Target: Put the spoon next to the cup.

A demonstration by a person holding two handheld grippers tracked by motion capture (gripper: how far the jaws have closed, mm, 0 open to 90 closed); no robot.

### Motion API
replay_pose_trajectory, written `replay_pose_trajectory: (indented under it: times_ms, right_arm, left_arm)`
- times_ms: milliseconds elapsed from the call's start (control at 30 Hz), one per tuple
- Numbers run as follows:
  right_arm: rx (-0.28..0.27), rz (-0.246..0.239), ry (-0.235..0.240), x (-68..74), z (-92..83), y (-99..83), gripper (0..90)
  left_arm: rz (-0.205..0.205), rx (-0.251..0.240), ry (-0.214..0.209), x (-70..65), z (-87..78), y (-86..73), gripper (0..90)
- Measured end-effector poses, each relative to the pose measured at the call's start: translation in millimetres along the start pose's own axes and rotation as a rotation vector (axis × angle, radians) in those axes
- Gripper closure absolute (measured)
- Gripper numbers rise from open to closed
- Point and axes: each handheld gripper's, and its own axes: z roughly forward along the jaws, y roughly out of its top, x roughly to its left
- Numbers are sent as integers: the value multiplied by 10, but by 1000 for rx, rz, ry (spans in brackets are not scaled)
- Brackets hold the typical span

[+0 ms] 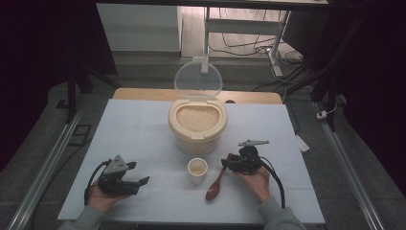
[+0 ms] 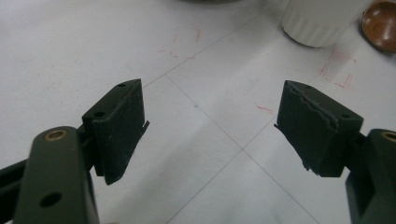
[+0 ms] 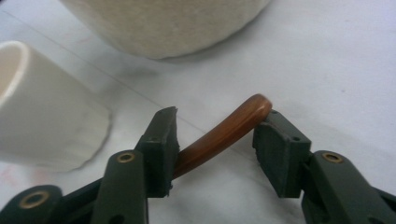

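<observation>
A glossy brown wooden spoon [image 1: 216,184] with a curved handle lies on the white table [image 1: 143,129], just right of the small white ribbed cup [image 1: 197,170], bowl end toward the person. In the right gripper view its handle tip [image 3: 224,133] arches up between the jaws of the right gripper [image 3: 217,149], which stand apart; the handle leans against both pads, unclamped. The spoon's bowl is hidden there below the frame. The left gripper [image 2: 210,126] rests wide open over bare table, holding nothing. The cream rice container [image 1: 197,123] with its clear lid raised stands behind the cup, its top cut off in the right gripper view.
</observation>
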Motion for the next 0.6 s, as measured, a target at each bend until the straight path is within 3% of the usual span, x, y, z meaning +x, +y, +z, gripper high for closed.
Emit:
replay_pose_trajectory:
  times_ms: [300, 600]
  right_arm:
    - [-44, -3, -53, -9, -33, 15, 440]
    - [-145, -83, -50, -4, -343, -52, 453]
  left_arm:
    - [1, 0, 0, 1, -3, -1, 232]
    - [0, -6, 1, 2, -10, -1, 233]
